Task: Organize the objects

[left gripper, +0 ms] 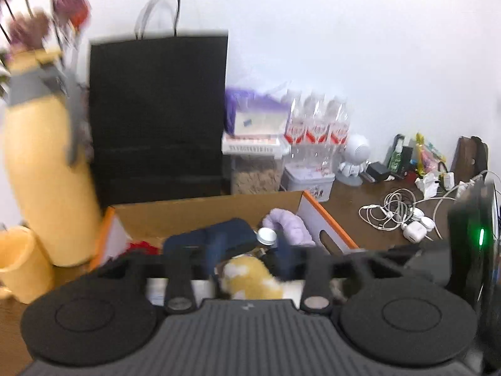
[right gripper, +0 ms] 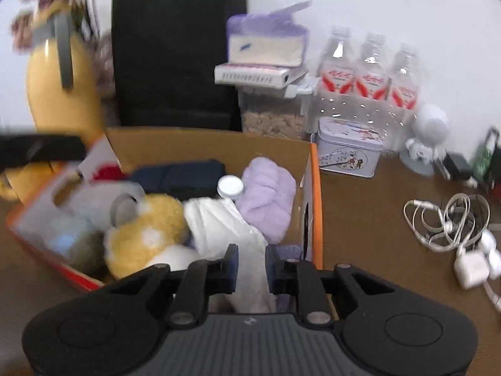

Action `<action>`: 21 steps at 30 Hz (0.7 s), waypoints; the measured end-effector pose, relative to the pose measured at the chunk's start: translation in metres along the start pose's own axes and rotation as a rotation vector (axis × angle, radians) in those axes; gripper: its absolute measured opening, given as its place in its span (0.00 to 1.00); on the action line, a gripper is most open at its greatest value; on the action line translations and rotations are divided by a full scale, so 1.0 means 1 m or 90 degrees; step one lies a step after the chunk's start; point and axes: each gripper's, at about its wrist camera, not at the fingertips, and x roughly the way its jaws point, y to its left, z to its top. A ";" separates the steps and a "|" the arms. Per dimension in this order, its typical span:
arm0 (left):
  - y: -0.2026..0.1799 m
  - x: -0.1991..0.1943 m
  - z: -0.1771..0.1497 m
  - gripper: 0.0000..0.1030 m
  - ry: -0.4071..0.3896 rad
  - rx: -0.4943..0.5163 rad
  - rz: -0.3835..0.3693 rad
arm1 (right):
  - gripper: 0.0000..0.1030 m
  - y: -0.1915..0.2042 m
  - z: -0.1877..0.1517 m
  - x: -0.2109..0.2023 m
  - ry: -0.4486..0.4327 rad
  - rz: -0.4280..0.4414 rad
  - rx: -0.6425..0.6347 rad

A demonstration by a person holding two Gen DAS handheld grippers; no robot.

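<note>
Right wrist view puts the right gripper low over the near end of the cardboard box, its jaws drawn close and pinching a fold of white cloth that rises between the pads. Just left of the cloth lies a yellow and white plush toy; just beyond it sits a lilac fuzzy bundle, with a small round white lid and a dark blue fabric item further back in the box.

Left wrist view shows the left gripper above the same box, its blue-padded jaws spread apart with nothing pressed between them; the plush toy lies below the gap, blurred.

Behind the box stands a black paper bag, and to its left a tall yellow flask with a yellow mug beside it. Right of the box, on the brown table, a white tin stands near three water bottles, and white tangled cables lie well apart.
</note>
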 end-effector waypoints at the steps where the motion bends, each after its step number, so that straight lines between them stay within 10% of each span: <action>1: 0.000 -0.019 -0.007 0.64 -0.018 0.012 0.010 | 0.17 0.000 -0.001 -0.012 -0.011 0.003 0.005; 4: -0.002 -0.069 -0.033 0.80 -0.052 0.015 0.043 | 0.27 0.010 -0.009 -0.067 -0.074 0.015 -0.001; 9: -0.011 -0.162 -0.097 1.00 -0.124 -0.018 0.094 | 0.81 0.030 -0.060 -0.167 -0.191 0.032 -0.003; 14: -0.026 -0.233 -0.146 1.00 -0.094 -0.009 0.117 | 0.95 0.056 -0.135 -0.234 -0.236 0.013 0.008; 21: -0.027 -0.284 -0.193 1.00 -0.041 -0.051 0.112 | 0.96 0.097 -0.220 -0.266 -0.145 0.042 0.032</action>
